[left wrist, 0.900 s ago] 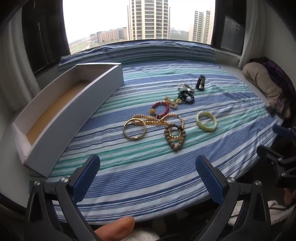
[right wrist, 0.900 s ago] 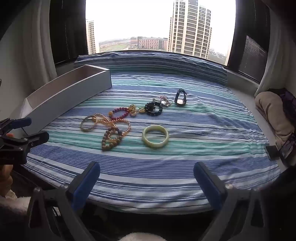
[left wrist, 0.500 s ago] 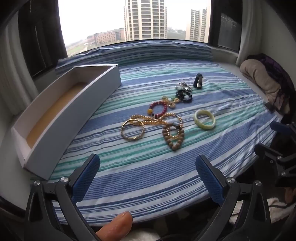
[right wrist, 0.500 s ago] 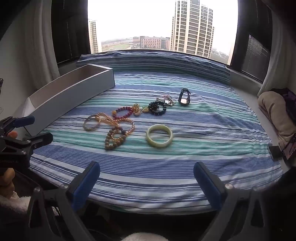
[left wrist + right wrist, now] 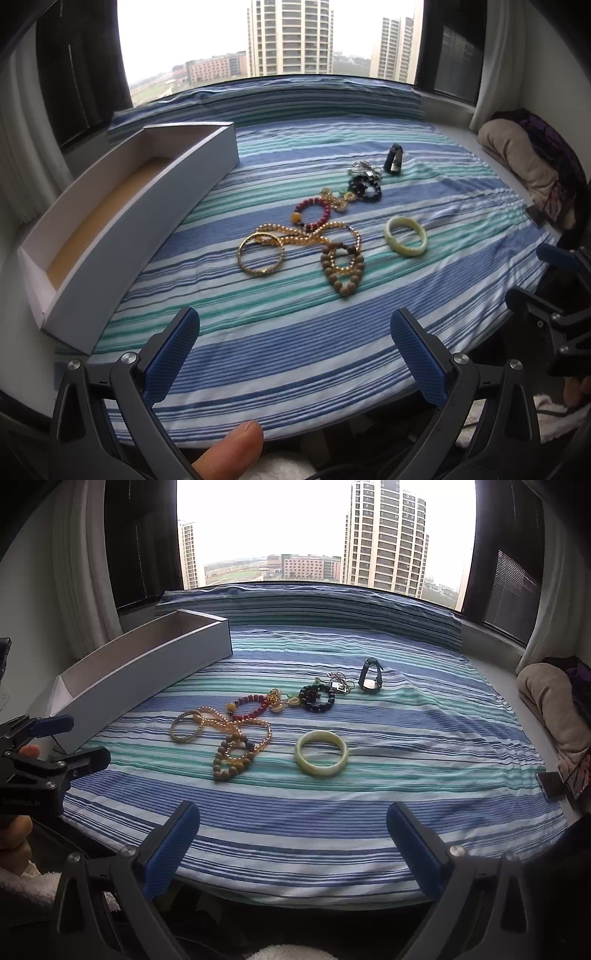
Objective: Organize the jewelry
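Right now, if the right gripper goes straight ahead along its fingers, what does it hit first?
Likely the pale green bangle: it lies almost on the centre line of the open right gripper, with only bare striped cloth between. Depth is unclear; if the gripper travels above the bed, it could pass over it.

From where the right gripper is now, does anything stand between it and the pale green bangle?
Nothing visible does. The right gripper is open, and only bare striped bedspread lies between it and the green bangle, which sits alone, apart from the tangled bead bracelets.
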`<state>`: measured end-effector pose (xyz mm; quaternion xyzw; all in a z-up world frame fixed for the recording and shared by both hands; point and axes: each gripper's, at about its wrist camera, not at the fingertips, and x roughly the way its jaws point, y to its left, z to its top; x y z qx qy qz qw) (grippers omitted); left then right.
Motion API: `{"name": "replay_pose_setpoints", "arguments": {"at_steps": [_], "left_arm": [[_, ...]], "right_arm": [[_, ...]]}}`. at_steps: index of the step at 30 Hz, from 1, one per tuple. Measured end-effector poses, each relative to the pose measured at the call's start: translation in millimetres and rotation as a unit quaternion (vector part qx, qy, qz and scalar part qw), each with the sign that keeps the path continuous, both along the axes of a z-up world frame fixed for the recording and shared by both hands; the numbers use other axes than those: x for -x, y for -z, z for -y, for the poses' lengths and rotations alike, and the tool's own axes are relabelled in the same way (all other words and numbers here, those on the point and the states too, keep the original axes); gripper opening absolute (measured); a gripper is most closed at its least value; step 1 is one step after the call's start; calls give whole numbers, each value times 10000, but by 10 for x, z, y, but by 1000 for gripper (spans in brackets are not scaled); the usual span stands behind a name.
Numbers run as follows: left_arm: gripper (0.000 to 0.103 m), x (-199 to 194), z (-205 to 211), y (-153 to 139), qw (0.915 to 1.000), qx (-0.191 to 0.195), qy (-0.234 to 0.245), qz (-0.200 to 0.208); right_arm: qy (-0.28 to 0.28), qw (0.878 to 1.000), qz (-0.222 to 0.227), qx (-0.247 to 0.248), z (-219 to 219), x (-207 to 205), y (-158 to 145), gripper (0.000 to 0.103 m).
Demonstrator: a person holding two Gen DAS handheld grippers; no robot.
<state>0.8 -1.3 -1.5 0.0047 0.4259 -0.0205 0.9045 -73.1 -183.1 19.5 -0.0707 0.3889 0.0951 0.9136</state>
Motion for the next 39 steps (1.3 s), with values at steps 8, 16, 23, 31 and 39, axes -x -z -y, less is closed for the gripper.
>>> {"name": "replay_pose_setpoints", "arguments": {"at_steps": [8, 16, 23, 31, 39], "left_arm": [[103, -17, 1, 10, 10000, 5, -29, -39], [103, -10, -10, 13, 10000, 6, -40, -36], [103, -7, 2, 1, 10000, -16, -41, 8], [103, -14, -12, 13, 10000, -9, -34, -16], [103, -24, -26, 35, 10000, 6, -62, -66]], "right_arm": [[-26, 10000, 4, 10, -9, 2, -11, 103], [-38, 10000, -14, 23, -28, -8, -16, 103], [-61, 10000, 5, 33, -25, 1, -16, 103], [-67, 10000, -6, 23, -22, 11, -8, 103], [-74, 10000, -43, 13, -37, 17, 7, 103]]}}
